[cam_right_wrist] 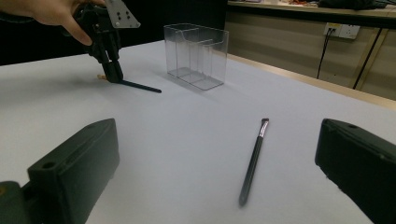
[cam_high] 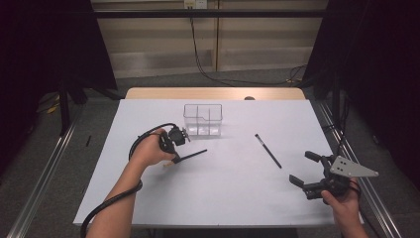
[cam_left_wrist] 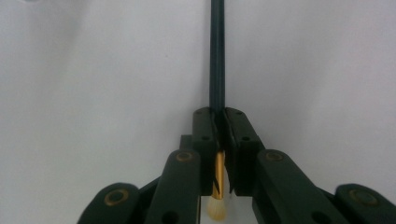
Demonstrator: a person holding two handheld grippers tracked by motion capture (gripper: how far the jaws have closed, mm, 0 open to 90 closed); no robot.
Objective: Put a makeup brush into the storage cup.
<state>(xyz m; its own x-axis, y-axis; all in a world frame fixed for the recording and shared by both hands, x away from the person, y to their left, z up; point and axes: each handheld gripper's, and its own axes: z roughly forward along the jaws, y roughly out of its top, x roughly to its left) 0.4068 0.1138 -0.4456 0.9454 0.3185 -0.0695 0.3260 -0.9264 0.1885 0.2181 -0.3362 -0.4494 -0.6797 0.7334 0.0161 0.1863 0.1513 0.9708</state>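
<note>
Left gripper (cam_high: pixel 174 157) is clamped on a black-handled makeup brush (cam_high: pixel 190 156), its jaws pinching the handle just ahead of the gold ferrule (cam_left_wrist: pixel 218 177); the pale bristle tuft (cam_left_wrist: pixel 217 210) pokes out behind the jaws in the left gripper view, and the long dark handle runs straight ahead over the white table (cam_high: pixel 233 198). In the high view that brush sits low over the table, left of centre, handle pointing right and slightly away from the person, with the left hand (cam_high: pixel 151 151) wrapped round the gripper body. Whether the brush touches the surface cannot be told.

Just beyond it, near the table's far middle, stands a clear plastic organizer (cam_high: pixel 202 119) divided into compartments, upright and apart from the brush.

To the right of centre a second makeup brush (cam_high: pixel 268 150) lies flat on the table, slanted, its small bristle end toward the far side.

Right gripper (cam_high: pixel 309 170) sits near the table's right front corner in the right hand (cam_high: pixel 344 203), jaws spread wide with nothing between them, the second brush lying ahead of it.
</note>
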